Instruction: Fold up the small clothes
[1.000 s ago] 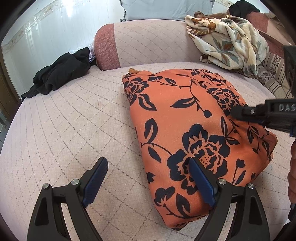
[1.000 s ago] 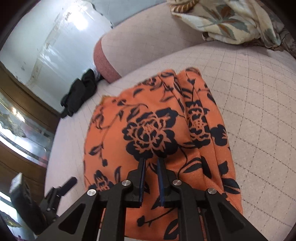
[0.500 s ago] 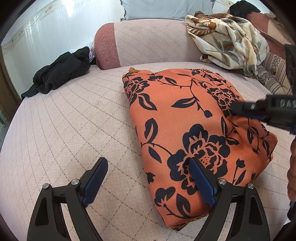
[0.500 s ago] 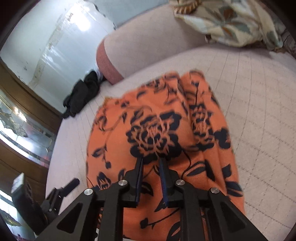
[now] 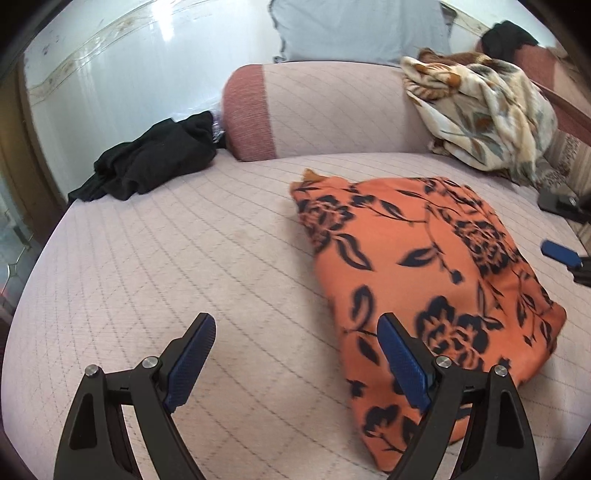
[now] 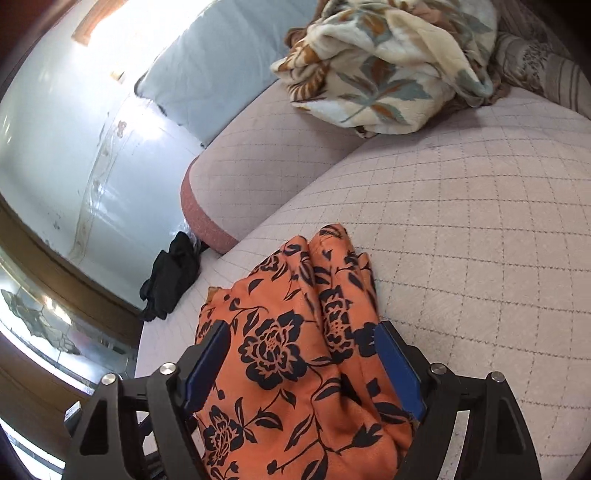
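**Folded orange garment on the sofa seat, both grippers spread**

In the left wrist view, a crumpled black garment (image 5: 147,158) lies at the far left edge of the quilted pink sofa seat (image 5: 184,258), against the pale wall. Next comes the sofa's rounded armrest (image 5: 314,110) with its reddish end, and behind it a light blue cushion (image 5: 354,29). The left gripper (image 5: 295,358) hangs low over the seat with its jaws wide apart and nothing between them; its blue pads (image 5: 190,363) face each other across bare upholstery. The pad on the right of the picture overlaps the near edge of the orange floral garment (image 5: 424,266), though whether it actually touches the cloth is hard to judge from this angle. That garment lies folded into a thick, roughly rectangular bundle on the seat, right of centre. Beyond it, a cream leaf-print blanket (image 5: 480,110) is heaped against the backrest.

At the far right edge the right gripper (image 5: 565,236) comes into frame beside the garment, its fingers apart.

In the right wrist view the right gripper (image 6: 301,360) has its jaws opening, with the folded orange garment (image 6: 295,369) lying between the blue pads. The cloth rests on the seat and the pads do not look to be pinching it.
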